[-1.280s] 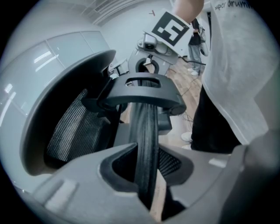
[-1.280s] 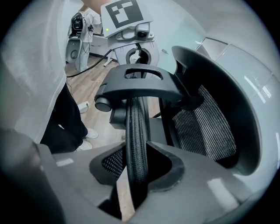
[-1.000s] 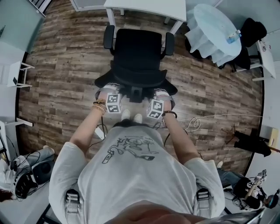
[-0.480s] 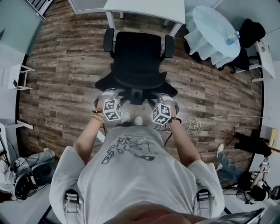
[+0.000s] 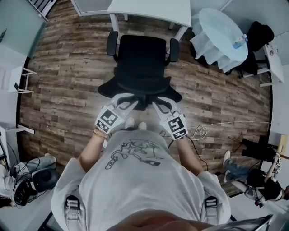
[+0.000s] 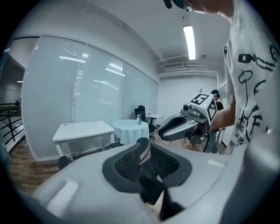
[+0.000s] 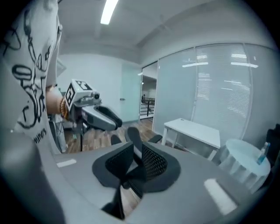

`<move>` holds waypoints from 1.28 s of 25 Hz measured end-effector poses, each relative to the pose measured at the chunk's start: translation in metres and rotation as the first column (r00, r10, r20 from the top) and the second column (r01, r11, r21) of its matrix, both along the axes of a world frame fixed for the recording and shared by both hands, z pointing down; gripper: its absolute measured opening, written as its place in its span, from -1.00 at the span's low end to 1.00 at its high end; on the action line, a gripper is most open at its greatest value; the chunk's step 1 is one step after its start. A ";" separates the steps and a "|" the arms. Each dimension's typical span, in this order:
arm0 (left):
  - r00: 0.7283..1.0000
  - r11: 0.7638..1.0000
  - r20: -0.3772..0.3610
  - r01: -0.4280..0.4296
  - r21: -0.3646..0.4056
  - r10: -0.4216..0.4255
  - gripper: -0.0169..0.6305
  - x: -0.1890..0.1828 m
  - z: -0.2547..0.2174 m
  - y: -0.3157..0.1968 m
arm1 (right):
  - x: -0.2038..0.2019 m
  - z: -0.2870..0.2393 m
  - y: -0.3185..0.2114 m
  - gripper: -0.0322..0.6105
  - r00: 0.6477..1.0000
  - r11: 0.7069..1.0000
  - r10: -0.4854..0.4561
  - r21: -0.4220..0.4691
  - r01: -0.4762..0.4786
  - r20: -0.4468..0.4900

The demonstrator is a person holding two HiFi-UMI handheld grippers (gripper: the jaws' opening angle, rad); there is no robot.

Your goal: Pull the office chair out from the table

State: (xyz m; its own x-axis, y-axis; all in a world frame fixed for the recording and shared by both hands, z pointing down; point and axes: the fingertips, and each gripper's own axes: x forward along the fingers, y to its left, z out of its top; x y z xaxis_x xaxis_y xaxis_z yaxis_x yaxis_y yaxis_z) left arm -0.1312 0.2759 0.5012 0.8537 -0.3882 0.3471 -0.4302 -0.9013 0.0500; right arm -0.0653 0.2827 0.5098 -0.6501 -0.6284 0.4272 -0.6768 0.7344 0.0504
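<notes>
Standing apart from the table (image 5: 149, 9), the chair (image 5: 142, 58) looks pulled out already, so little seems left to do — left gripper (image 5: 127, 100) and right gripper (image 5: 161, 103) hover above its back, jaws just narrowed to slim gaps, holding nothing.

**Glass-Walled Office, Timber Underfoot**

A dark wood-plank floor (image 5: 63, 76) spreads beneath a white desk (image 5: 149, 8) and a round table (image 5: 214, 27) draped in pale cloth. Frosted glass partitions (image 6: 87, 96) line one side, and a ceiling strip light (image 6: 189, 41) glows overhead.
</notes>
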 end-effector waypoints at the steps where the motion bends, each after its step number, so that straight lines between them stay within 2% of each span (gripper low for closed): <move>1: 0.999 1.000 -0.034 0.008 0.013 -0.008 -0.71 0.002 -0.013 0.000 | -0.002 -0.014 0.001 -0.72 0.998 1.000 0.020 0.007 -0.021 0.060; 5: 0.987 0.997 -0.158 0.041 0.062 -0.031 -0.82 0.007 -0.055 0.011 | -0.013 -0.060 0.009 -0.78 0.967 0.996 0.072 0.030 -0.082 0.243; 7: 0.975 0.996 -0.216 0.060 0.061 -0.045 -0.94 0.009 -0.070 0.019 | -0.017 -0.078 0.017 -0.78 0.952 0.994 0.076 0.050 -0.095 0.296; 11: 0.948 0.988 -0.300 0.136 0.070 -0.109 -0.94 0.003 -0.100 0.019 | -0.021 -0.110 0.021 -0.86 0.933 0.991 0.073 0.084 -0.109 0.351; 16: 0.939 0.992 -0.331 0.113 0.050 -0.091 -0.94 0.008 -0.118 0.025 | -0.022 -0.130 0.023 -0.88 0.929 0.988 0.057 0.111 -0.105 0.366; 20: 0.928 0.990 -0.359 0.130 0.054 -0.102 -0.94 0.006 -0.129 0.024 | -0.023 -0.131 0.022 -0.88 0.923 0.989 0.074 0.094 -0.118 0.379; 25: 0.935 0.990 -0.344 0.121 0.080 -0.086 -0.94 0.004 -0.129 0.029 | -0.027 -0.130 0.027 -0.88 0.929 0.989 0.076 0.094 -0.118 0.362; 32: 0.934 0.990 -0.346 0.119 0.074 -0.087 -0.94 0.003 -0.133 0.026 | -0.029 -0.133 0.023 -0.88 0.930 0.987 0.086 0.097 -0.128 0.357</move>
